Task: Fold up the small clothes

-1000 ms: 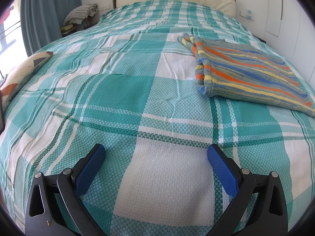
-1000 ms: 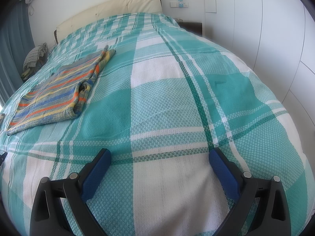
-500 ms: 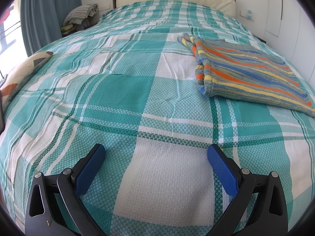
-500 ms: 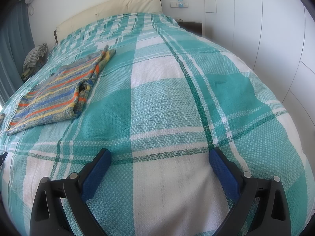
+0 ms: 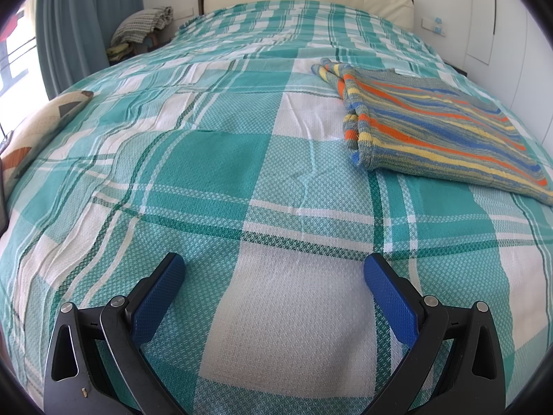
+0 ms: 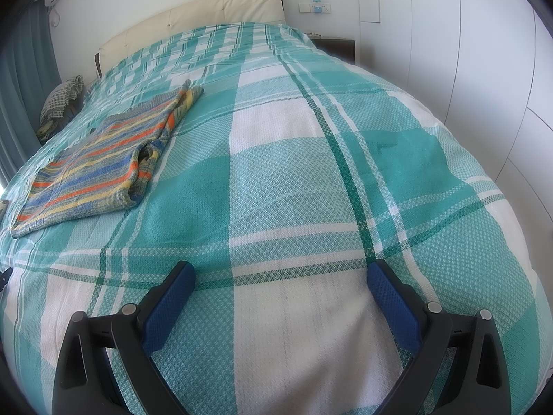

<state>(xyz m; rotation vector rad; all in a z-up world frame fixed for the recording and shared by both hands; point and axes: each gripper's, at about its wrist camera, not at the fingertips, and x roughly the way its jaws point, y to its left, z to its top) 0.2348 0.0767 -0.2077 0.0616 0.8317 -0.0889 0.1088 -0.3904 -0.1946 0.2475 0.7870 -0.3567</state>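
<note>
On the bed (image 5: 221, 180), both the left gripper (image 5: 273, 269) and right gripper (image 6: 280, 276) hover spread wide and empty; the striped sweater (image 5: 432, 128) looks best pinched at its near corners together.

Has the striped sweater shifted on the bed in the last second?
No. The striped sweater keeps its place against the plaid bedspread's squares in both views.
</note>
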